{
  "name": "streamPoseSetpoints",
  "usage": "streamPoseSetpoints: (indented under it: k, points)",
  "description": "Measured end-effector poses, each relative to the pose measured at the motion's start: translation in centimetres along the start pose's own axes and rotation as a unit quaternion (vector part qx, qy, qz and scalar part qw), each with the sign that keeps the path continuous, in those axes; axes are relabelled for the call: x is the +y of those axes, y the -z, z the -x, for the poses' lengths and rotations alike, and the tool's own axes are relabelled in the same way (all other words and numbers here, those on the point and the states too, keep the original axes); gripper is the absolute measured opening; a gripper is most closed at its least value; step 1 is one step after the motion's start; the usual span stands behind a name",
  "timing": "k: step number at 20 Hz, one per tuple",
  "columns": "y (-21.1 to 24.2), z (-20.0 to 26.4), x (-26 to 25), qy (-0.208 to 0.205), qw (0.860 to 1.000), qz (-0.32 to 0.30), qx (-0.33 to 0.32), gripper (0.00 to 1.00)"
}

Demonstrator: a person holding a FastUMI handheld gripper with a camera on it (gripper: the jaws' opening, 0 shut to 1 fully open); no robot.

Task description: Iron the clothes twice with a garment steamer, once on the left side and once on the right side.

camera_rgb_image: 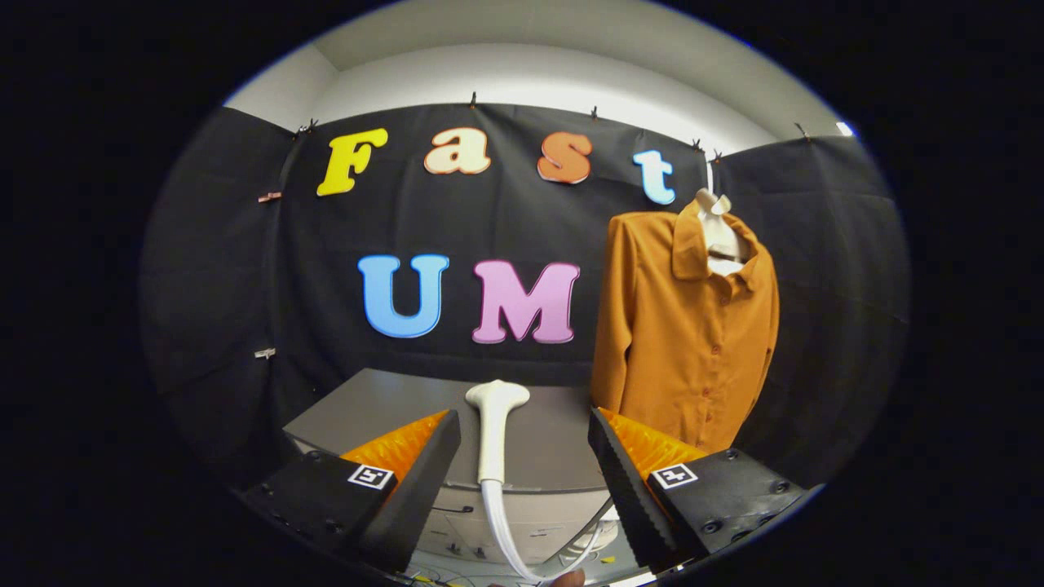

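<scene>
The left finger [424, 456] stands well clear of the steamer head [494, 424], and its spread fits an approach: the gap has to be wider than the handle before it can close. Between the two fingers, the steamer head lies on the grey table [359, 408] with its flat nozzle end pointing away toward the booth wall and its white hose [506, 530] trailing back toward the camera. Lying that way, it offers its narrow handle lengthwise into the gripper [522, 461], which looks like a deliberate set-up for a side pinch. The jaws are released, touching nothing, and the handle sits roughly centred in the gap, slightly nearer the left finger. The right finger [620, 465] is likewise apart from the handle. Beyond it, to the right, the orange shirt [685, 326] hangs on a white hanger [718, 224] against the dark cloth, buttoned front facing out, probably so both halves can be steamed. Neither pass seems begun; grasping the steamer looks like the step in hand.
</scene>
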State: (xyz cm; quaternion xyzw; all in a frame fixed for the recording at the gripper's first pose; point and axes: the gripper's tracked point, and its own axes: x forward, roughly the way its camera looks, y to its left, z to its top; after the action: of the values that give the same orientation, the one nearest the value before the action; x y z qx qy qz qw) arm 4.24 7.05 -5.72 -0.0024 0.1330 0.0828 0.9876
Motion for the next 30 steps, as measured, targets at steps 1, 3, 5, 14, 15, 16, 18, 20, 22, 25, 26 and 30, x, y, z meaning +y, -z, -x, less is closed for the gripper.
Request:
streamPoseSetpoints:
  k: [1, 3, 5, 14, 15, 16, 18, 20, 22, 25, 26, 30]
  points:
    - [1.3, -1.3, 0.4, -0.008, 0.999, 0.003, 0.033, 0.99]
    - [3.8, -3.5, 1.1, -0.017, 0.995, 0.016, 0.095, 0.99]
    - [5.6, -5.3, 1.9, -0.027, 0.991, 0.018, 0.132, 0.99]
    - [11.9, -11.7, 3.2, -0.027, 0.967, -0.007, 0.252, 1.00]
    - [12.7, -12.2, 3.2, -0.025, 0.965, -0.008, 0.261, 1.00]
    - [13.2, -12.2, 3.3, -0.024, 0.963, -0.009, 0.269, 0.95]
    - [14.3, -13.0, 2.5, -0.009, 0.958, -0.006, 0.288, 0.76]
    - [14.7, -13.1, 2.2, -0.003, 0.954, -0.025, 0.299, 0.55]
    - [14.6, -13.2, 2.5, -0.011, 0.954, -0.025, 0.300, 0.45]
    - [14.4, -13.5, 2.7, -0.037, 0.961, -0.023, 0.274, 0.30]
    - [14.2, -13.4, 2.7, -0.043, 0.963, -0.031, 0.264, 0.30]
    - [13.7, -12.7, 2.3, -0.050, 0.970, -0.062, 0.230, 0.30]
